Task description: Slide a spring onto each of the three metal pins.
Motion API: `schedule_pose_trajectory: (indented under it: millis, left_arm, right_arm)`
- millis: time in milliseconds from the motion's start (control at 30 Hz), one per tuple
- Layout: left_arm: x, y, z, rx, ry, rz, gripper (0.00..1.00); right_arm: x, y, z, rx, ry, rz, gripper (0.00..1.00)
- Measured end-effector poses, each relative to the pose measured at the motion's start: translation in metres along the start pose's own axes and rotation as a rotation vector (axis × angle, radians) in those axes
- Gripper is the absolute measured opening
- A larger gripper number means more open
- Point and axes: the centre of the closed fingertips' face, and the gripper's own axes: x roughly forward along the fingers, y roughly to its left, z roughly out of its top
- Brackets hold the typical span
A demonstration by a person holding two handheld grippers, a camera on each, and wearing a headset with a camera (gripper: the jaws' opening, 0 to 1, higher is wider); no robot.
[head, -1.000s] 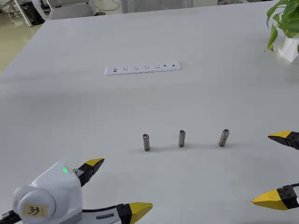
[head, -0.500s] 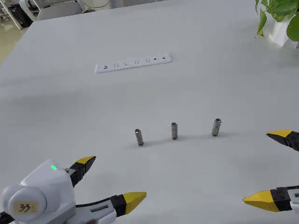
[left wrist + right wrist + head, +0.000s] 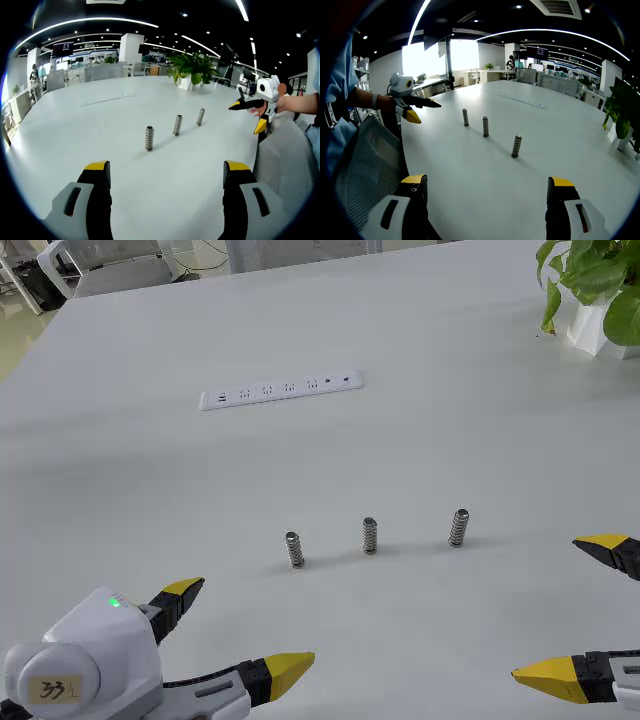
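Three metal pins stand in a row on the white table, each with a coiled spring around it: the left pin (image 3: 294, 549) (image 3: 149, 138) (image 3: 465, 117), the middle pin (image 3: 369, 535) (image 3: 177, 125) (image 3: 485, 127) and the right pin (image 3: 459, 527) (image 3: 200, 116) (image 3: 516, 145). My left gripper (image 3: 238, 632) (image 3: 166, 172) is at the near left, open and holding nothing. My right gripper (image 3: 585, 610) (image 3: 488, 186) is at the near right, open and holding nothing. Both stay short of the pins.
A white power strip (image 3: 280, 390) lies farther back on the table (image 3: 450, 420). A potted plant (image 3: 592, 290) stands at the far right corner. A mesh chair (image 3: 365, 165) is by the table's near edge. Office desks stand beyond.
The head camera has shifted, so the pins and strip sit a little more left in the picture. Both grippers stay open and about where they were.
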Motion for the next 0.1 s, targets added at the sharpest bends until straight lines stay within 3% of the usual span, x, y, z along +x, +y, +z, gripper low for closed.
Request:
schedule_pose_trajectory:
  millis: [100]
  left_arm:
    - [0.0004, 0.0004, -0.0008, -0.002, -0.008, 0.003, 0.92]
  right_arm:
    - [-0.0013, 0.0010, 0.0008, 0.011, -0.013, -0.015, 0.99]
